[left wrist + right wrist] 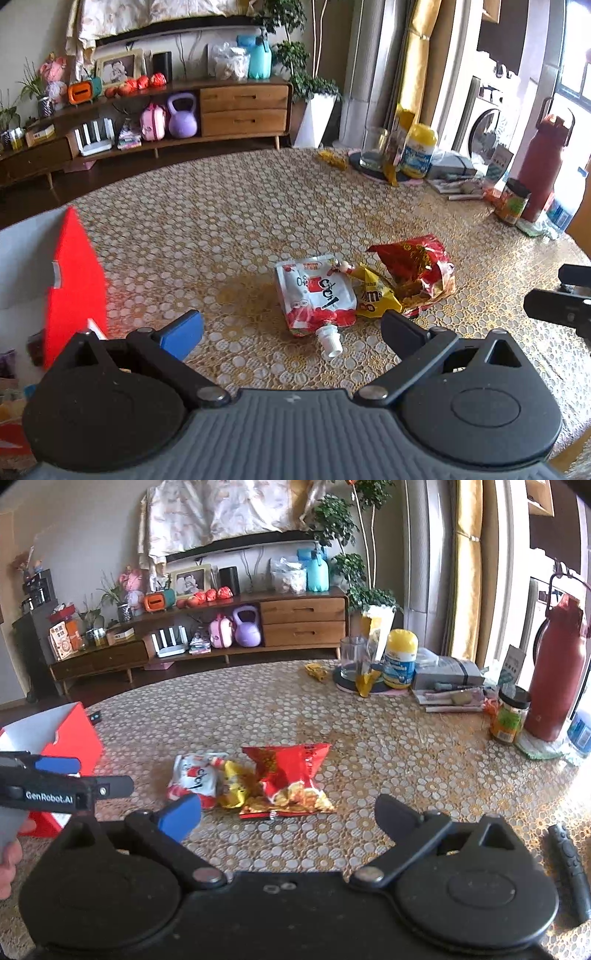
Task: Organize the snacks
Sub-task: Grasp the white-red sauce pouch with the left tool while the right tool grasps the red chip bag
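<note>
Three snacks lie together on the table: a white and red spouted pouch [314,299] [195,775], a small yellow candy bag [373,295] [234,784] and a red chip bag [417,269] [288,779]. A red open box [74,280] [70,746] stands at the left. My left gripper [291,328] is open and empty, just in front of the pouch's spout. My right gripper [288,812] is open and empty, just in front of the chip bag. The left gripper also shows at the left edge of the right wrist view [70,782].
The table [221,221] has a patterned lace cloth. At its far right stand a glass [352,657], a yellow-lidded tub [400,659], a jar [509,716], a red flask [557,672] and papers. A black remote [569,867] lies at the near right.
</note>
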### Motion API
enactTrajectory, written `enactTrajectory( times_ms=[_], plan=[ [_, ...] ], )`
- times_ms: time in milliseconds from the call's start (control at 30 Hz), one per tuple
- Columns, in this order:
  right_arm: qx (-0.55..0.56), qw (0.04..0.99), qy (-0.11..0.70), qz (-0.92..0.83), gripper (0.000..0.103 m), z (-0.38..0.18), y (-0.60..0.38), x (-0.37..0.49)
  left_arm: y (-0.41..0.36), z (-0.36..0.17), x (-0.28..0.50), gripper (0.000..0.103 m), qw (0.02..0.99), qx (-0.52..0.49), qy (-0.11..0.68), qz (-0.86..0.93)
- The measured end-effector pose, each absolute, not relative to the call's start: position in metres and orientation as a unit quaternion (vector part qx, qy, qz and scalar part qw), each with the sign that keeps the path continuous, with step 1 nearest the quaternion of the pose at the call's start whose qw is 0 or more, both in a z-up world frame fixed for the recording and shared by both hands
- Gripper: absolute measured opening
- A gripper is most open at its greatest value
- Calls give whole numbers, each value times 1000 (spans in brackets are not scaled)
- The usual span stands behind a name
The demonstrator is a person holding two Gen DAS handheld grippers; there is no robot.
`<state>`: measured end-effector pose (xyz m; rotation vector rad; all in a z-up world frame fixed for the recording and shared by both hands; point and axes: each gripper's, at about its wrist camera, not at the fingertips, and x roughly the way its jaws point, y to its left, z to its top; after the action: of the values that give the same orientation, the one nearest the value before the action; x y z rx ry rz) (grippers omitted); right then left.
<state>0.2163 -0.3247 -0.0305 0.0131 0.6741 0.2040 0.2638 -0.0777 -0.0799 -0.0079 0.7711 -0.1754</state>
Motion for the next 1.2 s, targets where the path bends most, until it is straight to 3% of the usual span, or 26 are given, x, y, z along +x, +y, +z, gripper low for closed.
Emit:
enactTrajectory(
  times_ms=[667, 967, 1133, 1200],
  plan=[
    [36, 922, 375, 88, 81, -89, -313, 303, -123, -146, 346, 103, 907, 22, 417, -49],
    [43, 922, 376, 82, 83, -101, -304, 317, -120, -158, 363, 102, 900, -15, 433, -42],
    [39, 924, 372, 83, 84, -102, -301, 318, -117, -159, 363, 91, 902, -22, 428, -51],
    [39, 923, 372, 86, 84, -102, -301, 319, -117, -157, 360, 81, 903, -24, 424, -60]
  ],
)
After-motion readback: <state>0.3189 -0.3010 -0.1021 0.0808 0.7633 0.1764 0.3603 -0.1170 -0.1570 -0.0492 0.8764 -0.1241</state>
